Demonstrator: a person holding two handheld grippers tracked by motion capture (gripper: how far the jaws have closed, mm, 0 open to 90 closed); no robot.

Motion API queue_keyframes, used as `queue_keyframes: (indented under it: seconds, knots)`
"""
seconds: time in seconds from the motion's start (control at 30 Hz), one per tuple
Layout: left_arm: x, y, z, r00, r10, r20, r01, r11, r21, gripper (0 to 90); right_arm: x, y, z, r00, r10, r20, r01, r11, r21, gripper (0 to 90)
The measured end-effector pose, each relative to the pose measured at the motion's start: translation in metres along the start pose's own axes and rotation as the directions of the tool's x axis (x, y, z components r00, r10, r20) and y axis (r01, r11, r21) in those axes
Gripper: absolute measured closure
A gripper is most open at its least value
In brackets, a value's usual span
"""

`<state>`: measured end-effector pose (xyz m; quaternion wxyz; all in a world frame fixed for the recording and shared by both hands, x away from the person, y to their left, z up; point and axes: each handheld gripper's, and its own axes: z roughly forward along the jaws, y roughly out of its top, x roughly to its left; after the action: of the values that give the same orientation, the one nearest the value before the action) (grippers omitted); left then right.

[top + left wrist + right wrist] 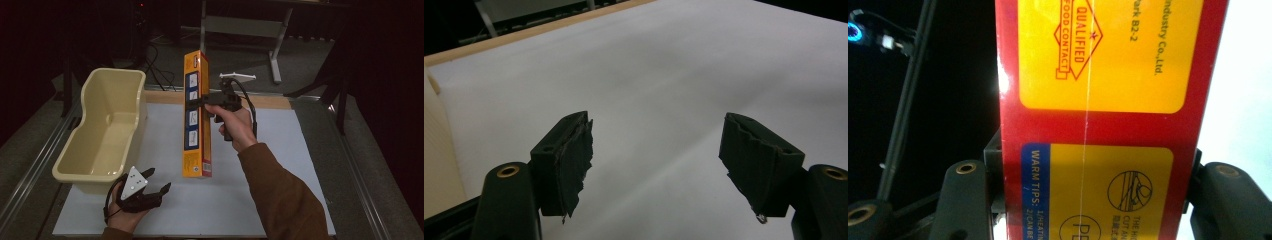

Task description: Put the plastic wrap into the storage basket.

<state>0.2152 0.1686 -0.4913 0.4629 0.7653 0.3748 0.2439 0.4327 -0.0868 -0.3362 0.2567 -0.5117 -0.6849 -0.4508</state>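
Note:
A long orange box [196, 115] with blue label panels is held above the white mat, lengthwise away from me. My right gripper [202, 101] is shut across its middle from the right side. In the right gripper view the box's red and yellow printed face [1100, 100] sits clamped between the two black jaws. My left gripper [159, 181] rests low at the mat's front left, open, with nothing between its fingers [569, 160]. The left gripper view looks over bare white mat [664, 75].
A cream plastic tub [102, 132] stands at the left edge of the white mat [280, 200], just beyond the left gripper. A wooden strip [270, 101] borders the mat's far side. Metal table legs [275, 47] and cables [157, 70] lie in the dark beyond.

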Motion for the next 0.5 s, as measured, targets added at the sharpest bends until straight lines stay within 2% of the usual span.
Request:
queue_keyframes:
  seconds: [0.33, 0.5]
  knots:
    - [-0.002, 0.001, 0.0, 0.9999, 0.009, 0.011, -0.009, 0.9999, -0.005, 28.8, 0.021, 0.011, 0.013, 0.9999, 0.001, -0.012, -0.001, 1.0, -0.017, 41.0]
    - [-0.003, 0.001, 0.002, 0.9998, 0.006, 0.019, -0.006, 0.9999, -0.009, 28.7, 0.028, 0.016, 0.022, 0.9979, 0.018, -0.062, -0.02, 1.0, -0.019, 41.0]
